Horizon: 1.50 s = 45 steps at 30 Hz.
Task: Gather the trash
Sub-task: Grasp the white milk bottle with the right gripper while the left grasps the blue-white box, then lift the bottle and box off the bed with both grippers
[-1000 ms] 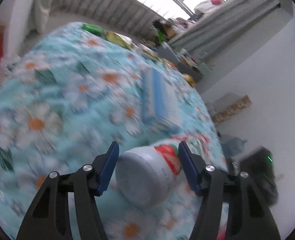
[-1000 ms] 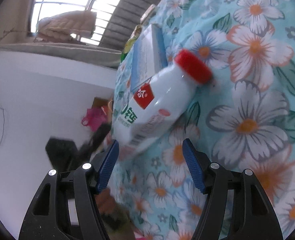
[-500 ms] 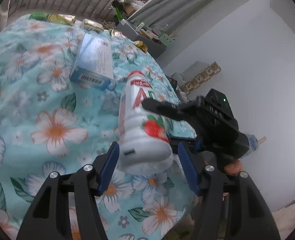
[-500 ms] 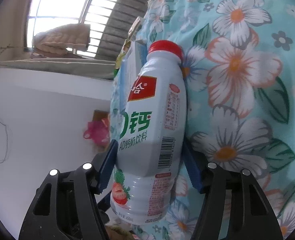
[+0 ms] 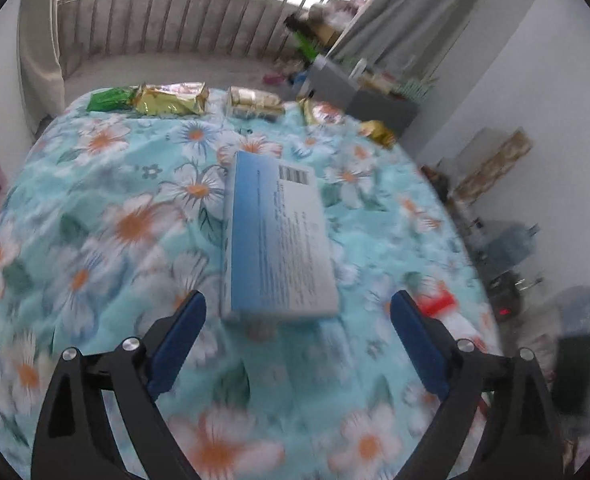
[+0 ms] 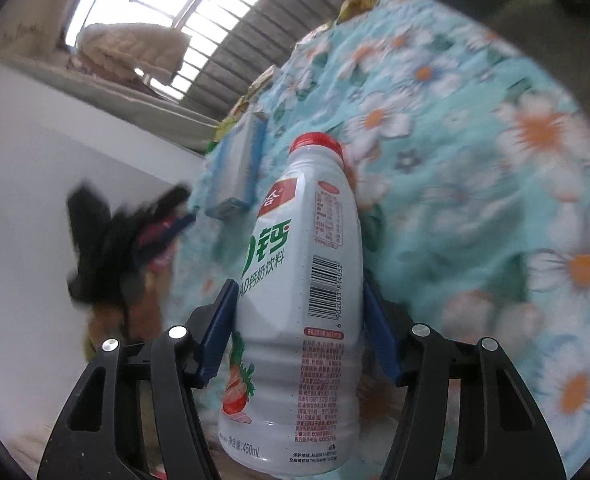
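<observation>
1. The white plastic drink bottle with a red cap (image 6: 299,312) has passed from the left tool (image 5: 295,340), whose jaws are opening empty, to the right tool (image 6: 299,328).
2. The right tool clamps the bottle's body above the flowered turquoise bed (image 5: 107,224), near the blue-and-white cardboard box (image 5: 279,240).

Turquoise bedspread printed with white-and-orange daisies (image 5: 107,216) covers the bed. Barred window railing (image 5: 175,20) beyond, daylight pouring in. Plain white wall (image 5: 535,92) right; grey curtain (image 5: 407,12) hanging.
</observation>
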Motion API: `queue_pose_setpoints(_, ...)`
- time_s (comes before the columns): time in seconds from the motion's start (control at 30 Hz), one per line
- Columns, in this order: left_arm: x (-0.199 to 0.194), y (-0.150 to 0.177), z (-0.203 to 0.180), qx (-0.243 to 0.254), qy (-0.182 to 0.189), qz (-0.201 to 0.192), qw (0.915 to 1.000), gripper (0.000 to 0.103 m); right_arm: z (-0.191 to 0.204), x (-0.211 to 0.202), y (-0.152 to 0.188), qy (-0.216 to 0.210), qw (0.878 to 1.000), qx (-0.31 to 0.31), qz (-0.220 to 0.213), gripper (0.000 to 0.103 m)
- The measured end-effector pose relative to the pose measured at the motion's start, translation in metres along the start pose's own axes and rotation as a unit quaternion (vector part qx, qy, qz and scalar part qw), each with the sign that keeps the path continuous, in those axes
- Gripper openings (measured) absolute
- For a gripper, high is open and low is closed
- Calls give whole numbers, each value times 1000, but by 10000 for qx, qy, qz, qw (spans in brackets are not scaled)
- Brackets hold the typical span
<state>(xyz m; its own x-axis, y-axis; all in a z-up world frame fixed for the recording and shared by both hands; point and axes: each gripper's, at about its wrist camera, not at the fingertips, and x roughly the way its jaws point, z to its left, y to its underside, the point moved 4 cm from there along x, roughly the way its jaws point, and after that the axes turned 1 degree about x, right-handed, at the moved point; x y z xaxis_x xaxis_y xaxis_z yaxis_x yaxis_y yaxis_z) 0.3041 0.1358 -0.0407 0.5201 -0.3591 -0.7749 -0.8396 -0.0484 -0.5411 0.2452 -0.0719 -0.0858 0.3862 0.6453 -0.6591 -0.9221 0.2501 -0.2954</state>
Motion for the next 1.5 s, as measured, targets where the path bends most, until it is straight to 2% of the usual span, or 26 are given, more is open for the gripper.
queue_pose_setpoints(0.1,21,-14,-1,135,-386,76,9991,91,-3,-4,7,143,9998,-114,-37,57)
queue_pose_setpoints(0.23,49,-25,-1,355,-908,287,9948,91,-14,-8,9,42,10000,-53,-52,57)
queue_pose_setpoints(0.27,54,-25,1,373,-1022,322,9935,90,-15,-6,9,40,10000,-64,-56,57)
queue_pose_setpoints(0.3,59,-25,3,380,-1103,343,9926,83,-16,-6,9,26,9999,-82,-86,57)
queue_pose_setpoints(0.4,62,-23,4,321,-1031,320,9936,76,-23,-11,14,-68,9999,-66,-131,57)
queue_pose_setpoints(0.53,59,-19,-2,411,-1251,222,9910,74,-39,-21,21,-413,9988,186,-179,57)
queue_pose_setpoints(0.83,34,16,-16,438,-1304,453,9895,73,-48,-21,30,-860,9940,548,-390,57)
queue_pose_setpoints(1.13,5,60,-25,312,-1382,629,9879,74,-51,-24,41,-1094,9907,652,-488,57)
queue_pose_setpoints(1.5,6,69,-27,135,-1542,702,9855,75,-56,-26,44,-1279,9875,743,-552,57)
